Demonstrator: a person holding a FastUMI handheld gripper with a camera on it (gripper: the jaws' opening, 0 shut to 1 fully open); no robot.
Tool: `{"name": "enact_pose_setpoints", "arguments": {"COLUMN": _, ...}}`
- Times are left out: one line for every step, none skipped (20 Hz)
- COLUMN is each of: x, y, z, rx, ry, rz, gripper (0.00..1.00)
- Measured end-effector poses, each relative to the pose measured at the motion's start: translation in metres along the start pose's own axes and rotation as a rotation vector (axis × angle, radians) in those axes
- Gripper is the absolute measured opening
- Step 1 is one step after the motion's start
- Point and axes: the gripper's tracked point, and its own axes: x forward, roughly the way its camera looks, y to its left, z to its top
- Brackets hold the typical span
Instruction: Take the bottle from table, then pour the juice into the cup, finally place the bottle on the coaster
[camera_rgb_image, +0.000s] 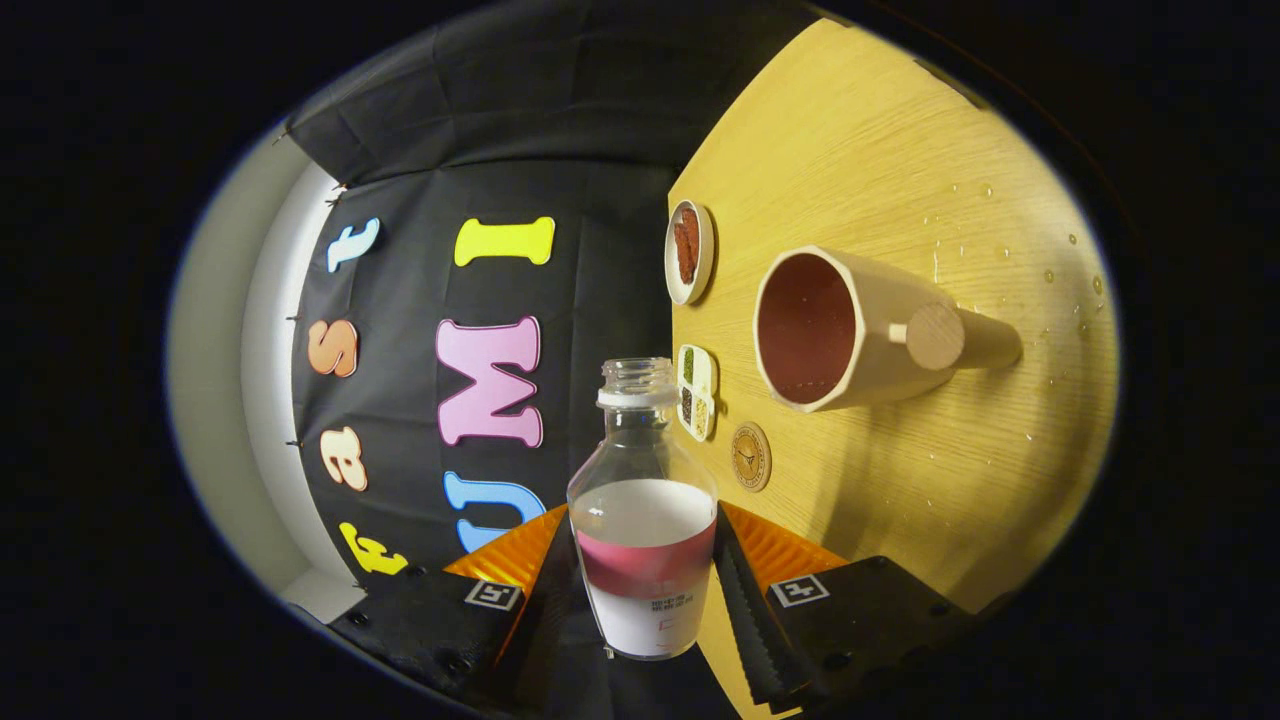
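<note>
The bottle (643, 520), pinched between both fingers of the gripper (640, 580), bore a white and red label with a short line of small dark print near its lower part, too fine to read. The round coaster (750, 456) on the table (900, 170) carried a dark emblem whose markings were too small to make out. Square black-and-white coded markers sat on the gripper's body; they held no readable words.

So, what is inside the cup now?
Inside the cup a dark reddish wall shows down to the bottom; whether juice lies there, I cannot tell. The jaws are shut on the uncapped bottle.
</note>
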Motion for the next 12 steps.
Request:
{"name": "enact_pose_setpoints", "arguments": {"x": 0.0025, "y": 0.0002, "z": 0.0002, "rx": 0.011, "ry": 0.008, "rz": 0.001, "gripper": 0.75}}
{"name": "enact_pose_setpoints", "arguments": {"x": 0.0051, "y": -0.0004, "z": 0.0009, "rx": 0.023, "ry": 0.013, "rz": 0.004, "gripper": 0.75}}
{"name": "enact_pose_setpoints", "arguments": {"x": 0.0074, "y": -0.0011, "z": 0.0001, "rx": 0.037, "ry": 0.014, "rz": 0.004, "gripper": 0.75}}
{"name": "enact_pose_setpoints", "arguments": {"x": 0.0086, "y": -0.0024, "z": 0.0002, "rx": 0.053, "ry": 0.013, "rz": 0.003, "gripper": 0.75}}
{"name": "enact_pose_setpoints", "arguments": {"x": 0.0062, "y": -0.0038, "z": 0.0008, "rx": 0.071, "ry": 0.008, "rz": 0.004, "gripper": 0.75}}
{"name": "enact_pose_setpoints", "arguments": {"x": 0.0052, "y": -0.0049, "z": 0.0013, "rx": 0.09, "ry": 0.004, "rz": 0.006, "gripper": 0.75}}
{"name": "enact_pose_setpoints", "arguments": {"x": 0.0028, "y": -0.0051, "z": 0.0016, "rx": 0.106, "ry": 0.002, "rz": 0.008, "gripper": 0.75}}
{"name": "enact_pose_setpoints", "arguments": {"x": 0.0023, "y": -0.0056, "z": 0.0015, "rx": 0.118, "ry": 0.0, "rz": 0.009, "gripper": 0.75}}
{"name": "enact_pose_setpoints", "arguments": {"x": 0.0033, "y": -0.0055, "z": 0.0011, "rx": 0.127, "ry": -0.003, "rz": 0.008, "gripper": 0.75}}
{"name": "enact_pose_setpoints", "arguments": {"x": 0.0035, "y": -0.0049, "z": 0.0007, "rx": 0.136, "ry": -0.005, "rz": 0.01, "gripper": 0.75}}
{"name": "enact_pose_setpoints", "arguments": {"x": 0.0041, "y": -0.0042, "z": 0.0, "rx": 0.145, "ry": -0.006, "rz": 0.012, "gripper": 0.75}}
{"name": "enact_pose_setpoints", "arguments": {"x": 0.0046, "y": -0.0039, "z": -0.0002, "rx": 0.155, "ry": -0.005, "rz": 0.014, "gripper": 0.75}}
